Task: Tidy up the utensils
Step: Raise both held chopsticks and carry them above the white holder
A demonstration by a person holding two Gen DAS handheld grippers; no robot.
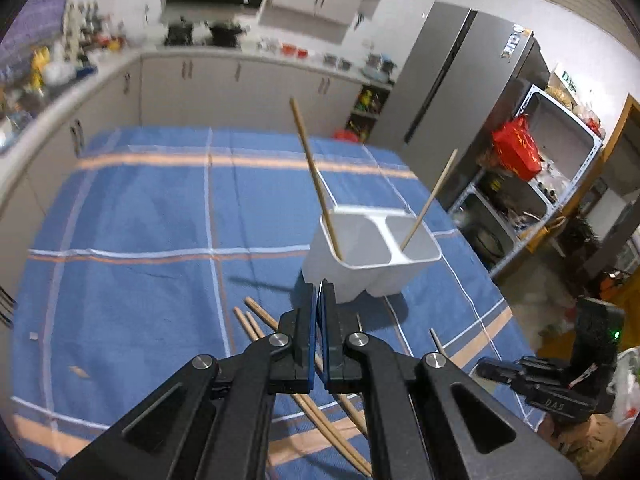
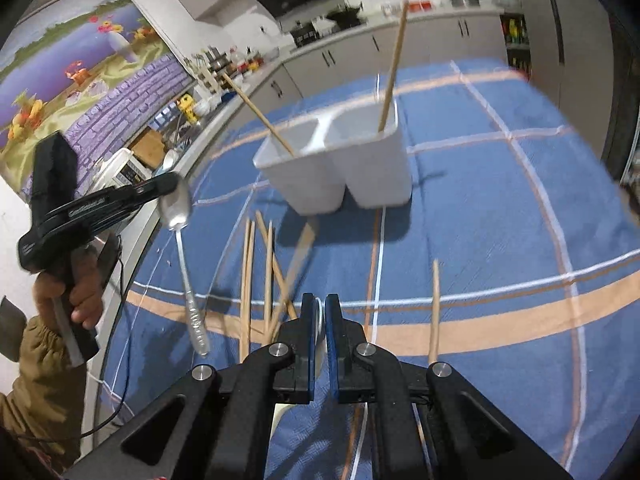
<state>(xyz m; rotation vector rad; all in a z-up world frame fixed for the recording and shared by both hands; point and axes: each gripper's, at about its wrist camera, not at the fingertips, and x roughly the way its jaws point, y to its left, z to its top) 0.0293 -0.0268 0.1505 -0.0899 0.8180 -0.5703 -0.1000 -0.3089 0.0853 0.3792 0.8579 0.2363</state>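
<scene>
Left gripper (image 1: 320, 286): jaws pinched on a thin metal edge. The right wrist view shows it's a spoon (image 2: 180, 216), held by the bowl with the handle hanging down, clear of the cloth.

Right gripper (image 2: 322, 304): jaws closed on something thin and pale. Probably a second spoon seen edge-on, but most of it is hidden behind the jaws, so not certain.

Loose chopsticks (image 2: 260, 272) lie fanned on the blue checked tablecloth (image 2: 500, 220) just ahead of both grippers. One more chopstick (image 2: 434, 312) lies apart to the right.

Beyond them is the white two-compartment holder (image 1: 372, 264), standing upright with one chopstick leaning in each side.

Step, as I read it: both pickups done, carry phase to the holder.

Next: bring the spoon over a compartment, swing the handle to vertical, lower it inside the rim, then release. Avoid knocking the leaning chopsticks.
</scene>
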